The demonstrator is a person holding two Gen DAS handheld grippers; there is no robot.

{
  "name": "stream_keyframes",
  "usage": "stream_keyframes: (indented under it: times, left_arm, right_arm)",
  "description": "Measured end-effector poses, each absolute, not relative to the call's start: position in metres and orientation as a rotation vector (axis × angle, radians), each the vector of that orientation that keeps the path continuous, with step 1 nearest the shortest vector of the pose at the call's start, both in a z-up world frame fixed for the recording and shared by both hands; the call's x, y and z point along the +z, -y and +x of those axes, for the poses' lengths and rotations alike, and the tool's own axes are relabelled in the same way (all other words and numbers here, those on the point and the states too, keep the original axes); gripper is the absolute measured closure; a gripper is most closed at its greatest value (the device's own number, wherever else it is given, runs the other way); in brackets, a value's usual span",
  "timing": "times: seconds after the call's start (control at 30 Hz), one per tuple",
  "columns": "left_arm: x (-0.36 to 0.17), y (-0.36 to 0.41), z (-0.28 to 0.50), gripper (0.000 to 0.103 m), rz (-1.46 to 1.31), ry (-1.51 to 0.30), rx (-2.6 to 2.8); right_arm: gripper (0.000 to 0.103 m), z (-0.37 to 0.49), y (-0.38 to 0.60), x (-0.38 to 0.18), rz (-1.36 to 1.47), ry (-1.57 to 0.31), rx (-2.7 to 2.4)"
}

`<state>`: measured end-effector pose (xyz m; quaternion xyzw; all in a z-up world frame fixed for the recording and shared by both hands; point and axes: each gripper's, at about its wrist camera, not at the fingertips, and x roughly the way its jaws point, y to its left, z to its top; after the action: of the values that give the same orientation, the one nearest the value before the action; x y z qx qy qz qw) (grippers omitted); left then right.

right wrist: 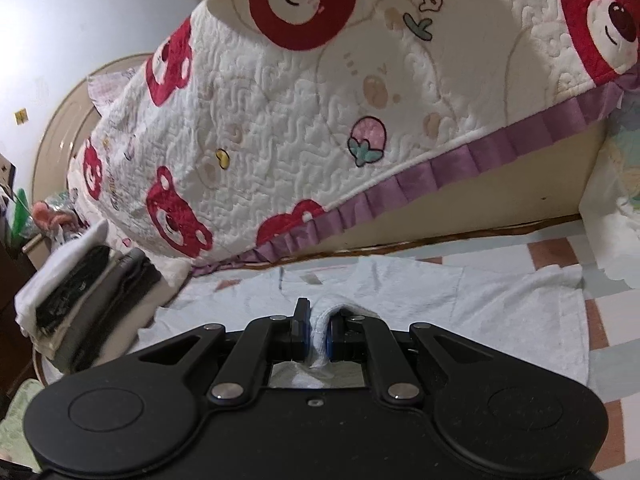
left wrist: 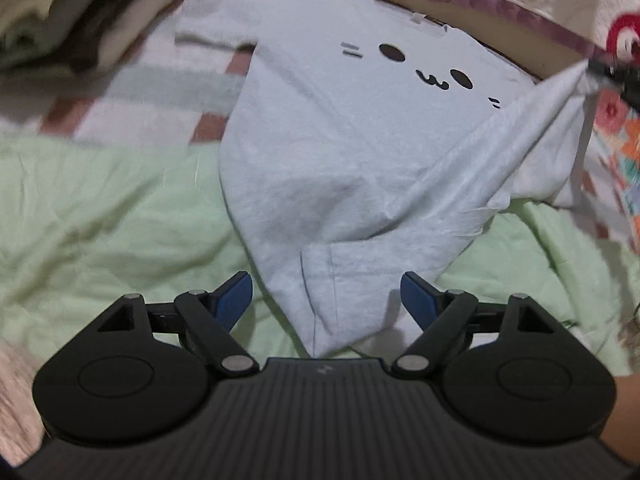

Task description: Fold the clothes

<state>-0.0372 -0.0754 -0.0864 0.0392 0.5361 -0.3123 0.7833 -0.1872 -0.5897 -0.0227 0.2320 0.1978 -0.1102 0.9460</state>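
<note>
1. Two hand-held grippers work over a pale blue T-shirt (left wrist: 328, 136) spread on bedding, its printed cat face with two black oval eyes turned up toward the left wrist camera.
2. Left gripper (left wrist: 326, 294) hangs just above the shirt's near corner with its blue-padded fingers (left wrist: 236, 296) spread wide, grasping nothing; the cloth lies between and below the two pads, and whether it touches them cannot be told.
3. Right gripper (right wrist: 319, 334) has its fingers clamped tight on a bunched fold of the same shirt (right wrist: 500, 304), the pinched fabric standing up between the pads.
4. From the left wrist view, one edge of the shirt is drawn up into a taut ridge rising toward the upper right, where the right gripper (left wrist: 608, 68) grips its tip.
5. Shirt rests partly on a light green quilt (left wrist: 100, 208) and partly on a pink-and-white checked sheet (right wrist: 600, 264).
6. Beyond the shirt stands a white quilted cover with red bears (right wrist: 320, 128) and a purple ruffle.
7. Stacked folded clothes (right wrist: 80, 288) sit at the left of the right wrist view.
</note>
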Motion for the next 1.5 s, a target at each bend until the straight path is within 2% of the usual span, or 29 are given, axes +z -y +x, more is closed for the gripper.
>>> stream_keyframes:
  times: [0.07, 0.1, 0.13, 0.33, 0.5, 0.63, 0.8, 0.87, 0.9, 0.93, 0.97, 1.17, 1.5]
  left_arm:
    - [-0.09, 0.074, -0.035, 0.031, 0.056, -1.179, -0.664]
    - [-0.09, 0.074, -0.035, 0.04, 0.052, -1.176, -0.659]
    - [-0.089, 0.074, -0.036, 0.043, 0.047, -1.17, -0.653]
    - [-0.077, 0.08, -0.043, 0.046, 0.058, -1.067, -0.699]
    - [-0.089, 0.093, -0.036, 0.044, 0.096, -1.115, -0.716]
    - [-0.107, 0.094, -0.025, 0.043, 0.012, -1.187, -0.712]
    - [-0.114, 0.098, -0.029, 0.045, 0.0, -1.167, -0.699]
    - [-0.111, 0.101, -0.033, 0.059, 0.043, -1.135, -0.697]
    - [-0.109, 0.102, -0.035, 0.084, 0.077, -1.112, -0.692]
    - [-0.105, 0.102, -0.037, 0.096, 0.098, -1.089, -0.698]
    - [-0.099, 0.102, -0.039, 0.098, 0.107, -1.061, -0.702]
    - [-0.049, 0.093, -0.051, 0.099, 0.135, -0.836, -0.685]
    - [0.044, 0.062, -0.038, 0.099, -0.009, -0.471, -0.594]
  right_arm:
    - [0.093, -0.184, 0.592, -0.03, 0.46, -0.423, -0.244]
    - [0.093, -0.183, 0.593, -0.034, 0.453, -0.436, -0.255]
    - [0.093, -0.181, 0.594, -0.039, 0.441, -0.451, -0.268]
    - [0.093, -0.176, 0.593, -0.065, 0.405, -0.519, -0.305]
    - [0.093, -0.178, 0.597, -0.073, 0.424, -0.525, -0.3]
    - [0.093, -0.182, 0.598, -0.075, 0.427, -0.519, -0.289]
    - [0.093, -0.192, 0.598, -0.072, 0.436, -0.5, -0.279]
    - [0.093, -0.196, 0.598, -0.07, 0.443, -0.495, -0.277]
    - [0.093, -0.198, 0.599, -0.069, 0.446, -0.492, -0.276]
    - [0.093, -0.2, 0.599, -0.067, 0.449, -0.488, -0.274]
    - [0.093, -0.203, 0.598, -0.064, 0.447, -0.483, -0.273]
    - [0.093, -0.225, 0.598, -0.043, 0.495, -0.43, -0.23]
    - [0.093, -0.273, 0.594, -0.008, 0.627, -0.321, -0.14]
